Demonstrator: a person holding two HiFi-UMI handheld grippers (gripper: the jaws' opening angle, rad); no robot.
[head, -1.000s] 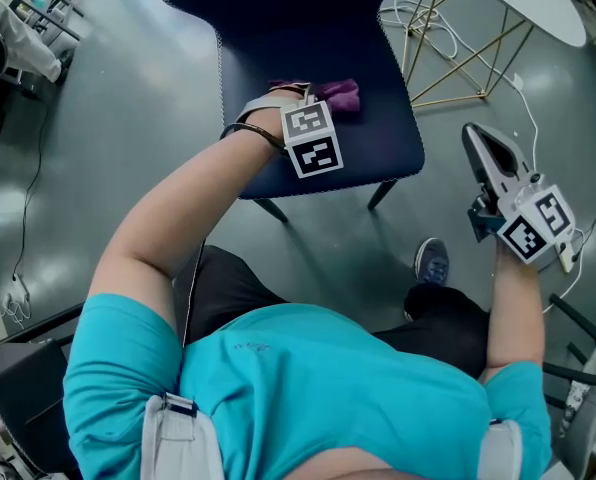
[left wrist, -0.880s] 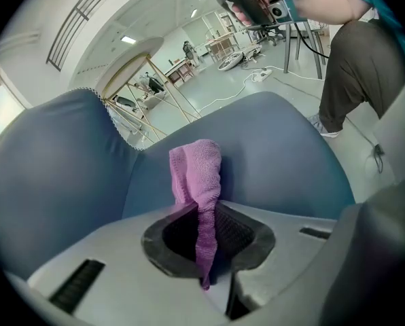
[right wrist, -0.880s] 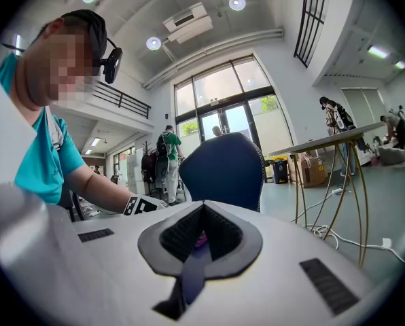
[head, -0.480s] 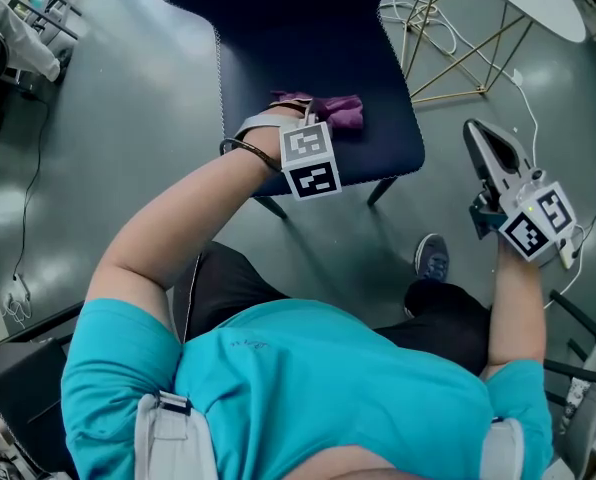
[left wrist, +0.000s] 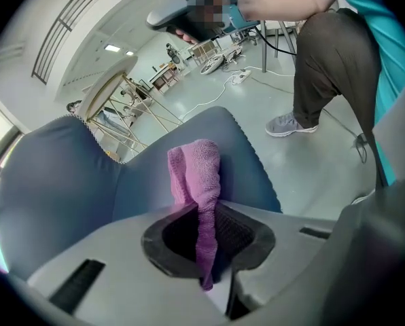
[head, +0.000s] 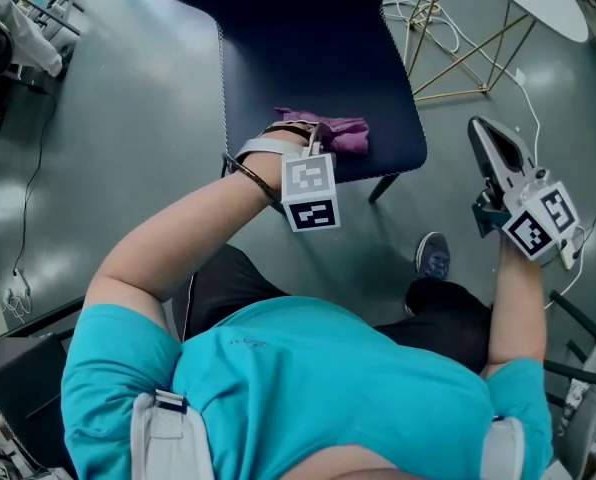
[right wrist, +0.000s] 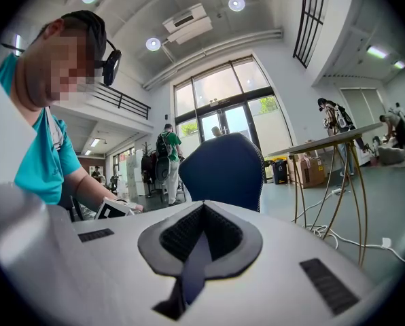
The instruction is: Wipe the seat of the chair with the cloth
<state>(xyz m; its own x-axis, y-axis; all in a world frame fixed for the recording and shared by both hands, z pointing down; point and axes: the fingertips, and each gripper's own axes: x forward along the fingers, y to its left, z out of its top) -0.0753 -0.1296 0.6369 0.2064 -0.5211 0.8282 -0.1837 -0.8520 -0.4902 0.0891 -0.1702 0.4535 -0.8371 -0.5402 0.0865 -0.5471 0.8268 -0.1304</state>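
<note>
Purple cloth (head: 336, 134) sits at 5 o'clock on the chair seat (head: 298, 48), clamped in left gripper (left wrist: 204, 246) jaws, right gripper (right wrist: 192, 257) jaws together on nothing at 3 o'clock, so wipe looks mid-pass, 12 o'clock half probably left

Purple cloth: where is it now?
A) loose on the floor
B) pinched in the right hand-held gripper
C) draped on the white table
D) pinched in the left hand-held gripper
D: the left gripper view shows the purple cloth pinched between the jaws of the left hand-held gripper, over the chair seat.
</note>
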